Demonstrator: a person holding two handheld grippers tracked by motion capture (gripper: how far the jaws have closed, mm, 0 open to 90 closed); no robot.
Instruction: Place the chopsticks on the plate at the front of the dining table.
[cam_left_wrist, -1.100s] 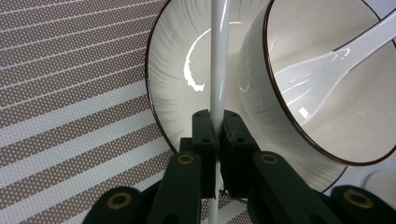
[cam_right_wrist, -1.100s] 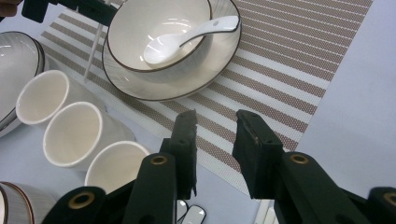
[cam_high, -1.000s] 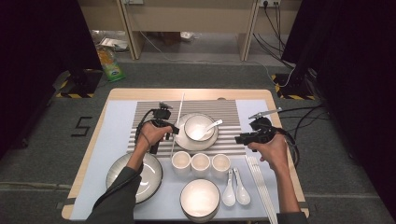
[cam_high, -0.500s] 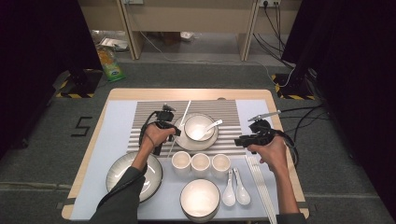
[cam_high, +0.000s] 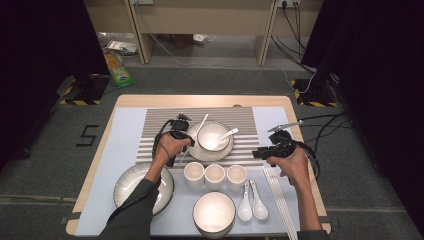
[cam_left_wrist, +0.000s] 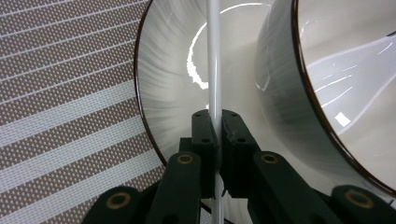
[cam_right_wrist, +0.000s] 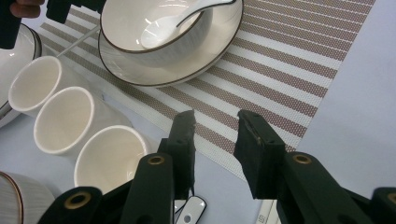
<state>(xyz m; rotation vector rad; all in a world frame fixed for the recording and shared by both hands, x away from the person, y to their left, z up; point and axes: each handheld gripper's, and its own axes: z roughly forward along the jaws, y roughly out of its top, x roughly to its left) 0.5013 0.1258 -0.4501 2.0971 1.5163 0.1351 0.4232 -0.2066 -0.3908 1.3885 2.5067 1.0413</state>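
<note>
Holding one white chopstick (cam_left_wrist: 214, 60) pinched in its jaws beside the bowl (cam_high: 213, 136), left gripper (cam_high: 179, 134) should keep it level when lowering; right gripper (cam_right_wrist: 215, 135) idle, jaws parted, empty.

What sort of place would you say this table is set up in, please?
Probably a recording studio or lab, not a dining room: black curtains flank the table, cables trail across grey carpet, and the tableware sits on a striped mat under a fixed overhead camera.

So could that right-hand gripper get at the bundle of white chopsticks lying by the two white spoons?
Probably yes: the right gripper is open and holds nothing, and the white chopsticks lie uncovered on the pale blue mat just below that hand, beside the white spoons.
</note>
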